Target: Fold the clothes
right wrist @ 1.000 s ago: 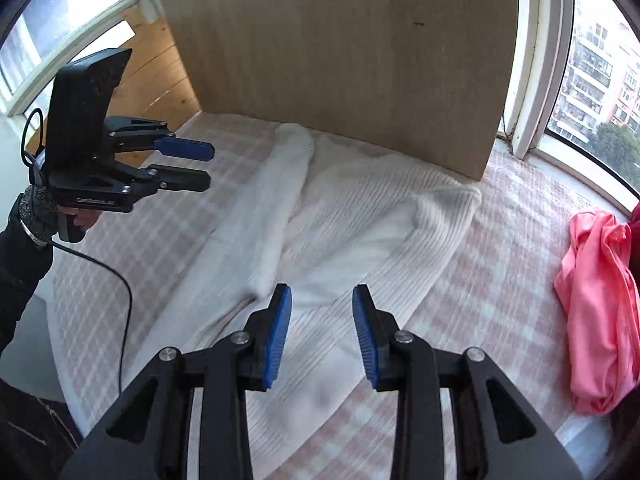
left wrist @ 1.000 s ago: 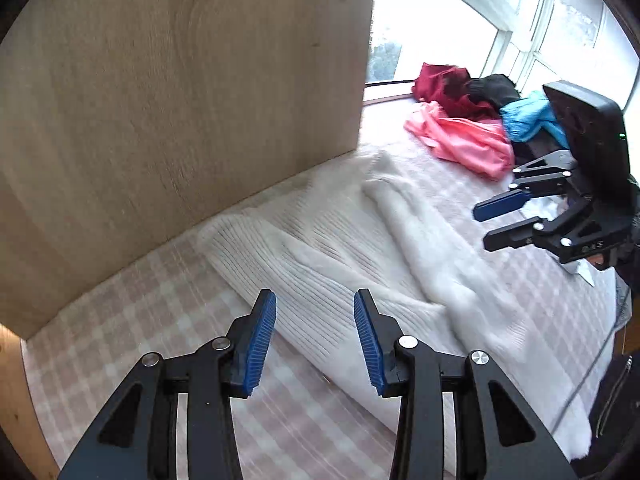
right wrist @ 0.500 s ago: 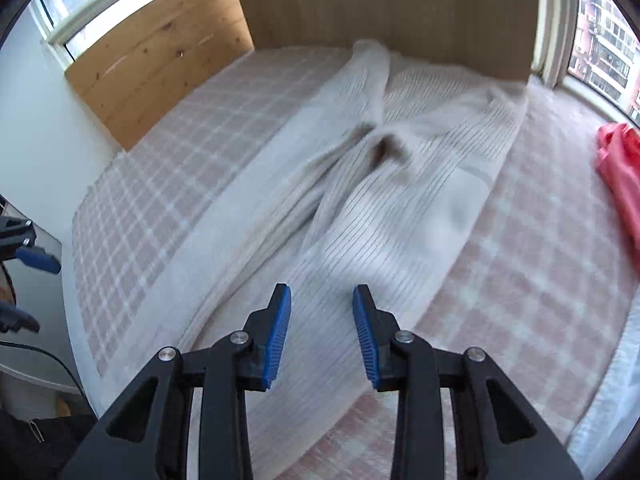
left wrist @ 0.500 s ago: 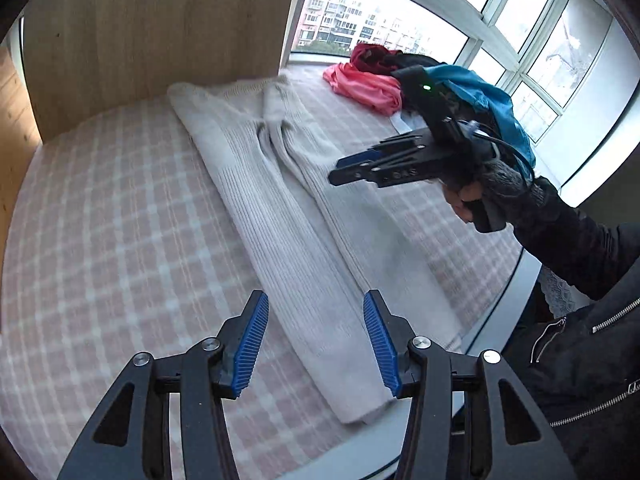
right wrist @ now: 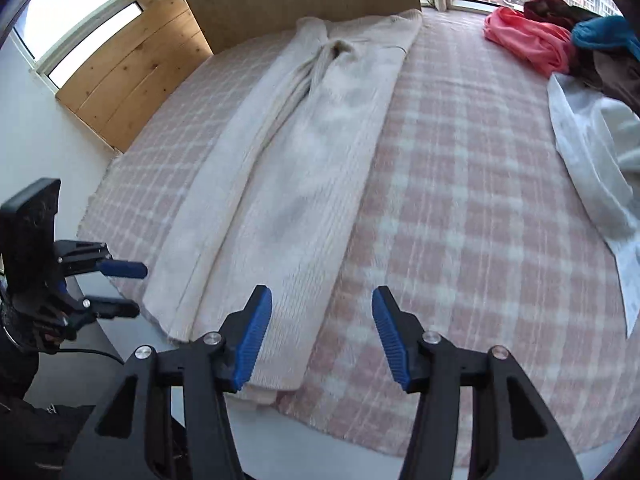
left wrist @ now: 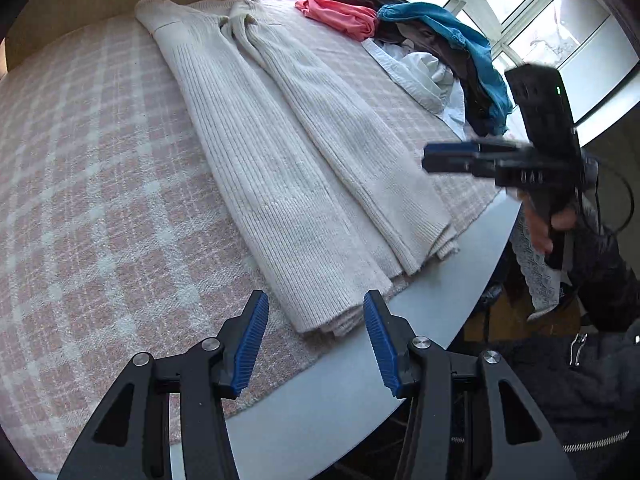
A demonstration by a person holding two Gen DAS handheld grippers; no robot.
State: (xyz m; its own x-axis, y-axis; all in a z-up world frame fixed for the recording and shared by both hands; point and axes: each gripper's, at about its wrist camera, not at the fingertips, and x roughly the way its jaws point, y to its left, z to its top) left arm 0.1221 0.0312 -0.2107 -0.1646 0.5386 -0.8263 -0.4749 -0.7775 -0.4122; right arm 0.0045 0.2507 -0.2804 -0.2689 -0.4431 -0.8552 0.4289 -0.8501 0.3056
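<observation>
Both grippers have pulled back to the near table edge, jaws just opened wider. The left gripper [left wrist: 314, 344] and right gripper [right wrist: 322, 334] hang released, gripping nothing. One cream ribbed sweater [right wrist: 304, 168], folded into a long strip, lies on the checked blanket [right wrist: 460, 200]; one clothes pile [left wrist: 420, 40] sits at the far right.

Left tongs [left wrist: 314, 344]: black angular linkage arms, ribbed blue pads, silver round screws at the pivots.
Right tongs [right wrist: 322, 334]: same black build, ribbed blue pads, silver screws.
Right housing [left wrist: 540, 120]: black slab-shaped block with a small green light; pale lettering on the body, blurred.
Cable [left wrist: 624, 204]: thin, black, looping behind the right handle.
Sleeve [left wrist: 600, 264]: dark fabric.
Jacket [left wrist: 580, 392]: black, with silver zips.
Left cuff [right wrist: 10, 322]: grey speckled knit.
</observation>
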